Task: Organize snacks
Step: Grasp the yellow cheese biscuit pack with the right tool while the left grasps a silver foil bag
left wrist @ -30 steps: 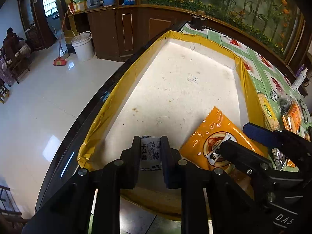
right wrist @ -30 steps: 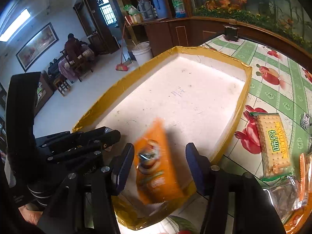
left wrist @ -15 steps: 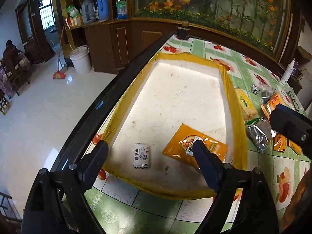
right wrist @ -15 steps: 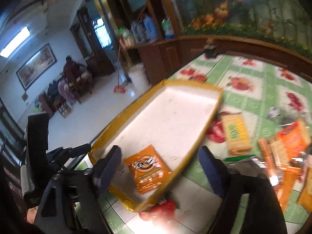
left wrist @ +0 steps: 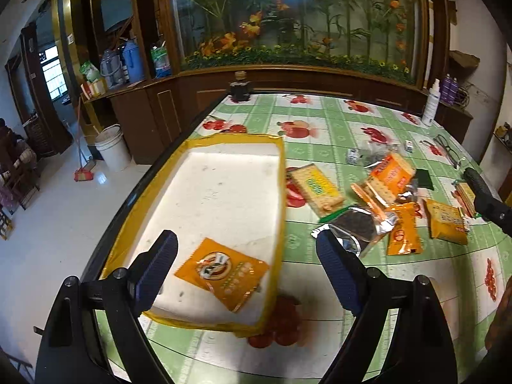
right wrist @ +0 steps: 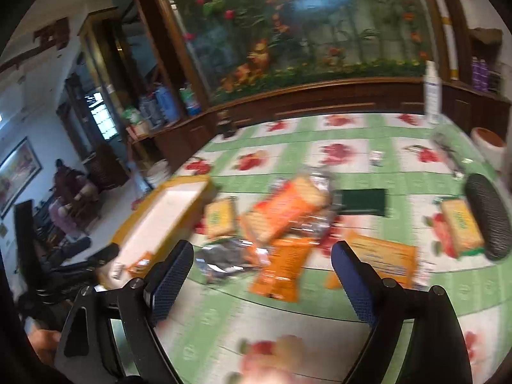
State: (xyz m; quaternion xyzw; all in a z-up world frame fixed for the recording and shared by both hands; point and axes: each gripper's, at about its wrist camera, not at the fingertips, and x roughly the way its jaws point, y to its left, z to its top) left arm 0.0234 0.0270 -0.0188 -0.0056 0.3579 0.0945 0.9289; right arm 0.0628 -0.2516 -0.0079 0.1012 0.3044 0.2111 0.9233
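A yellow-rimmed white tray (left wrist: 280,192) lies at the table's left edge; an orange snack packet (left wrist: 222,270) lies flat in its near end. My left gripper (left wrist: 246,268) is open and empty, raised above the tray's near end. Loose snacks lie right of the tray: a yellow cracker pack (left wrist: 315,190), an orange cracker pack (left wrist: 384,179), a silver bag (left wrist: 355,227), an orange sachet (left wrist: 403,232). My right gripper (right wrist: 262,275) is open and empty above an orange sachet (right wrist: 281,267) in the blurred right wrist view; the tray (right wrist: 166,211) shows at left.
The table has a green floral cloth (left wrist: 352,121). A dark jar (left wrist: 240,91) stands at the far edge, a white spray bottle (left wrist: 430,105) at the far right. A dark green pad (right wrist: 363,201) and glasses (left wrist: 448,150) lie beyond the snacks. A wooden cabinet (left wrist: 288,76) runs behind.
My left gripper opened, let go of the small white packet in the tray, and drew back and up. My right gripper released the orange packet in the tray and swung right over the loose snacks.
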